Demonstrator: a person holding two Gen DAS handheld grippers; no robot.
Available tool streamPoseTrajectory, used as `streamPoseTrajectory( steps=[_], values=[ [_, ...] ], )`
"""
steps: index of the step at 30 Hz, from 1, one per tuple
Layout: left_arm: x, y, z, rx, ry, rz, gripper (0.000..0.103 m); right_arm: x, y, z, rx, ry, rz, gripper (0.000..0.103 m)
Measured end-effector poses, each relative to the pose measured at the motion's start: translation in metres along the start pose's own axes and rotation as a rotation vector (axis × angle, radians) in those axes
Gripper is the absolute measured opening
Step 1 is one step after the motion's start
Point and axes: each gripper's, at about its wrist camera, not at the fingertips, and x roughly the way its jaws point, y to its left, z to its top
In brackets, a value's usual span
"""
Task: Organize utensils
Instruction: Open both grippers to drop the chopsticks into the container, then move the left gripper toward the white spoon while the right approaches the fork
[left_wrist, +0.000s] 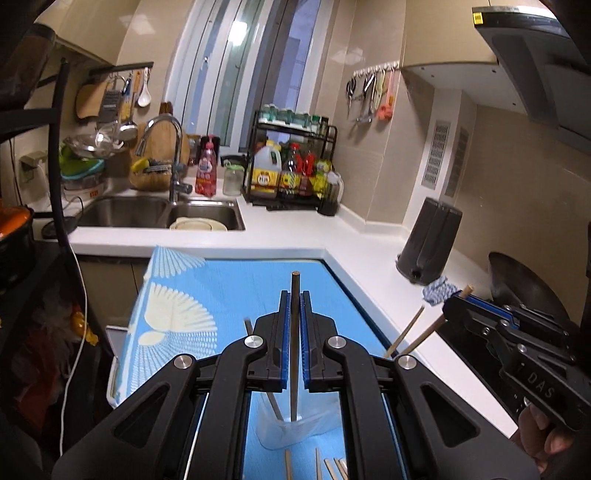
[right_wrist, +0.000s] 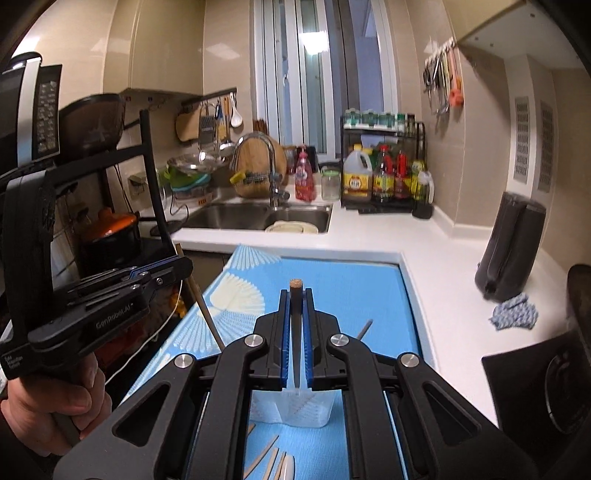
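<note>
My left gripper (left_wrist: 294, 295) is shut on a dark brown chopstick (left_wrist: 294, 332) that stands upright between its blue pads. Its lower end reaches into a clear plastic holder (left_wrist: 317, 424) on the blue patterned mat (left_wrist: 221, 288). My right gripper (right_wrist: 295, 295) is shut on another dark chopstick (right_wrist: 295, 291) above the same clear holder (right_wrist: 314, 410). Each gripper shows in the other's view: the right gripper (left_wrist: 452, 299) at the right, the left gripper (right_wrist: 184, 264) at the left, each with its stick slanting down. Several loose chopsticks (right_wrist: 266, 456) lie on the mat in front of the holder.
A white L-shaped counter (right_wrist: 443, 266) wraps around the mat. The steel sink (right_wrist: 229, 216) with a faucet and a condiment rack (right_wrist: 384, 173) are at the back. A dark appliance (right_wrist: 513, 243), a blue cloth (right_wrist: 515, 312) and a black stove (right_wrist: 543, 380) are on the right, a shelf with an orange pot (right_wrist: 110, 229) on the left.
</note>
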Motion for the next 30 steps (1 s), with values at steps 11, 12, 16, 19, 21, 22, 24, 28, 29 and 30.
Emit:
streamPoseTrajectory(
  steps=[11,12,16,19,21,22,24,28,29,30],
  values=[
    [-0.051,0.003,-0.009,-0.02,-0.068,-0.017,0.036,-0.024,-0.003,-0.027,0.019,0.021,0.015,0.029],
    [-0.059,0.001,-0.009,-0.015,-0.081,-0.015,0.036,-0.033,-0.003,-0.029,0.017,0.012,0.016,0.029],
    [-0.091,-0.01,-0.023,-0.008,-0.113,-0.006,0.036,-0.065,-0.002,-0.039,0.012,-0.029,0.013,0.029],
    [-0.107,-0.016,-0.047,0.001,-0.113,-0.001,0.036,-0.089,-0.001,-0.054,0.028,-0.052,0.021,0.029],
    [-0.114,-0.018,-0.068,-0.004,-0.097,0.001,0.036,-0.101,0.002,-0.068,0.032,-0.061,0.016,0.029],
    [-0.115,-0.02,-0.078,-0.002,-0.089,0.005,0.036,-0.107,0.002,-0.079,0.035,-0.062,0.016,0.029],
    [-0.118,-0.024,-0.104,0.005,-0.061,0.002,0.035,-0.115,0.005,-0.098,0.037,-0.059,0.007,0.029],
    [-0.123,-0.029,-0.155,0.017,-0.014,0.006,0.02,-0.128,0.008,-0.149,0.072,-0.035,-0.007,0.029],
    [-0.123,-0.029,-0.167,0.017,-0.001,0.007,0.016,-0.131,0.009,-0.161,0.086,-0.031,-0.009,0.028],
    [-0.123,-0.03,-0.179,0.014,0.014,0.007,0.015,-0.133,0.009,-0.177,0.106,-0.024,-0.003,0.026]
  ],
)
